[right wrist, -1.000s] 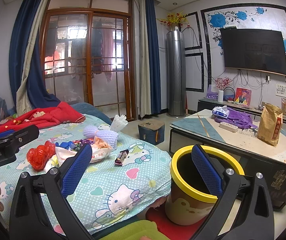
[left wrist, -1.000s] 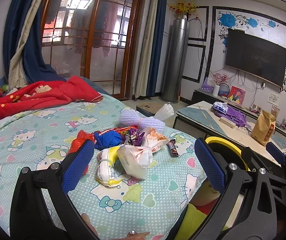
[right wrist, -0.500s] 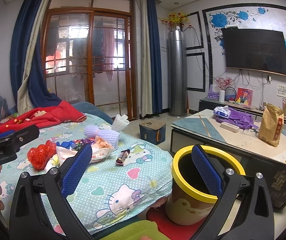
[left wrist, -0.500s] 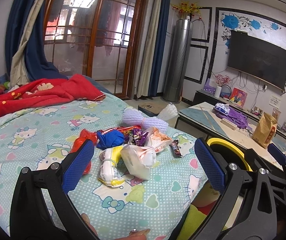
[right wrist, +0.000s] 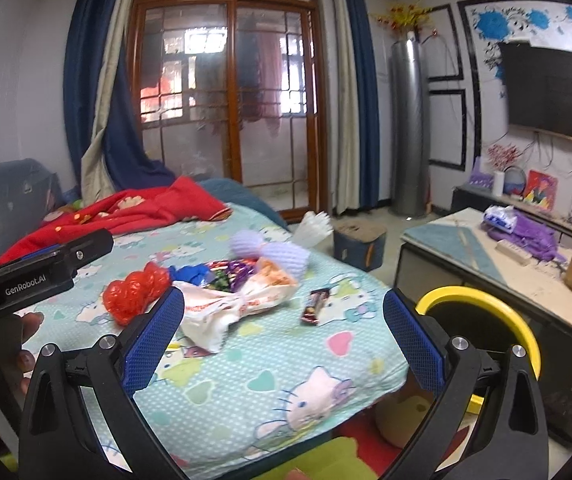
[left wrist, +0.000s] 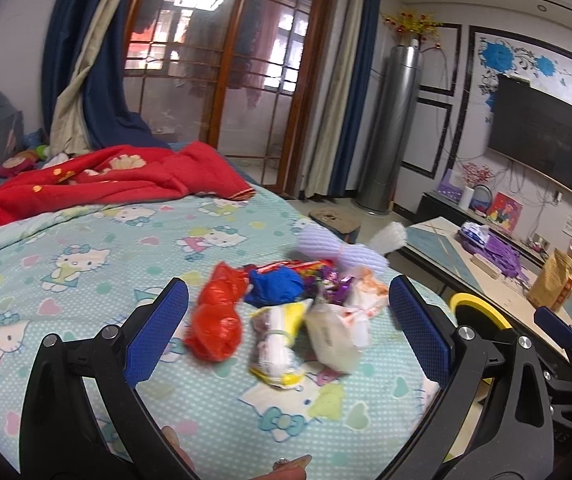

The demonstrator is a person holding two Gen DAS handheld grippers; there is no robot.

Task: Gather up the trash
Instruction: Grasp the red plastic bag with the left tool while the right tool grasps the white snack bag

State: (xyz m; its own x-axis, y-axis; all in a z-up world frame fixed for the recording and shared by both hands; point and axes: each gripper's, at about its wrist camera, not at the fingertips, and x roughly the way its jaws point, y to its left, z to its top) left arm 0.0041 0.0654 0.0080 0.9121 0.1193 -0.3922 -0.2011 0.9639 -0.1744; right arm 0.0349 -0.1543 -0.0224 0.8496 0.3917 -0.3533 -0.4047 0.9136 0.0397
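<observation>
I am holding both tongs wide apart and empty over the bed, and the trash heap is lying ahead of them on the patterned sheet (left wrist: 86, 264). Straight beyond the left gripper (left wrist: 284, 330), framed between its two blue pads, I am seeing a yellow and white wrapper (left wrist: 276, 350) and a white plastic bag (left wrist: 335, 340) nearest to me, with a red bag (left wrist: 218, 322) toward the left pad and a blue crumpled piece (left wrist: 276, 286) behind them. Ahead of the right gripper (right wrist: 284, 336) the white bag is lying close to its left pad, and a small dark snack bar (right wrist: 315, 306) is sitting apart from the heap, nearer the middle of the gap. The yellow-rimmed bin (right wrist: 485, 320) is standing on the floor off the bed's edge, behind the right pad. I am judging that the left tongs are about to go in for the near wrappers, and that is where trouble is waiting: the pieces are touching and overlapping, so a closing pinch could catch two at once or only a loose corner of film, which may slip out on the way across. The soft bedding could also bunch up between the pads. The left view is blurring, so I am not trusting fine detail there.
</observation>
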